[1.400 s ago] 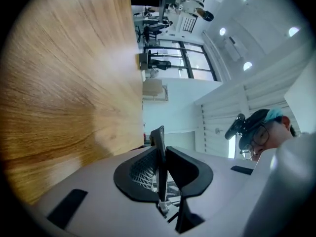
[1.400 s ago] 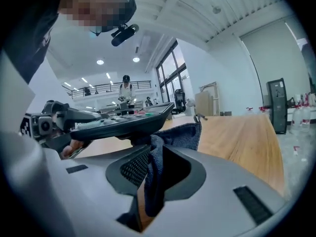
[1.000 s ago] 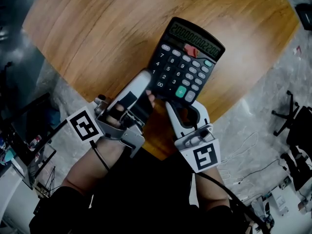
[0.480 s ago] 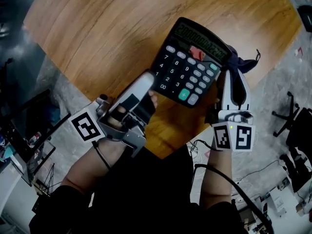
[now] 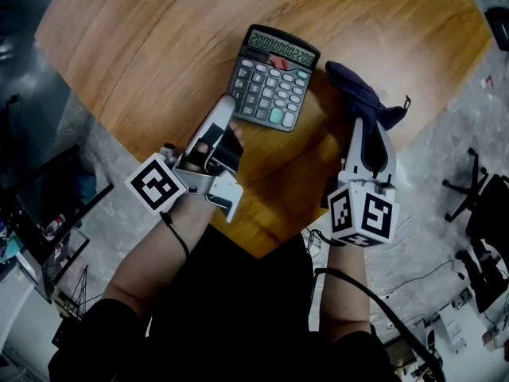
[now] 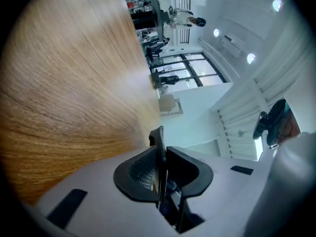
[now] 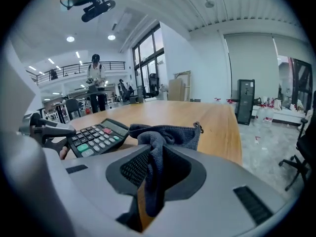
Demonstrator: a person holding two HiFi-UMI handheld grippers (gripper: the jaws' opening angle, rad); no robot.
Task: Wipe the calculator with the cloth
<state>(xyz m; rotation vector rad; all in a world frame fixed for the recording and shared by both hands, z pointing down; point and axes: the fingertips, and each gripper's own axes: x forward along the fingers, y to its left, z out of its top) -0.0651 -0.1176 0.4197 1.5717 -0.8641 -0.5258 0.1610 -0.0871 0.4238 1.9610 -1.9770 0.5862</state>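
Under the head camera lay a round wooden table (image 5: 143, 46) with broad, pale grain. Past its edge was a grey mottled floor (image 5: 445, 134), with loose cables (image 5: 398, 245) on it and an office chair (image 5: 469, 189) off to the right. Through the right gripper view I saw a tall white hall with high windows (image 7: 148, 63), a railed gallery (image 7: 74, 68) and ceiling lights (image 7: 70, 39). A person (image 7: 96, 83) stood beyond the table's far edge.

The black calculator (image 5: 274, 78) sat over the middle of the surface, keys up and display toward the far edge. My left gripper (image 5: 225, 108) reached it from the near edge and was clenched on its near left corner. In the left gripper view the calculator (image 6: 157, 137) showed as a thin dark slab pinched edge-on between the pads. I could not tell whether it lay flat on the wood.

My right gripper (image 5: 364, 126) stood just to the right of the calculator, toward the table's right edge, clamped on a dark blue cloth (image 5: 362, 94). The cloth bunched ahead of the jaws, close beside the calculator's right side; I could not tell whether the two touched. In the right gripper view the cloth (image 7: 163, 137) hung down between the jaws, with the calculator (image 7: 96, 137) just to its left.
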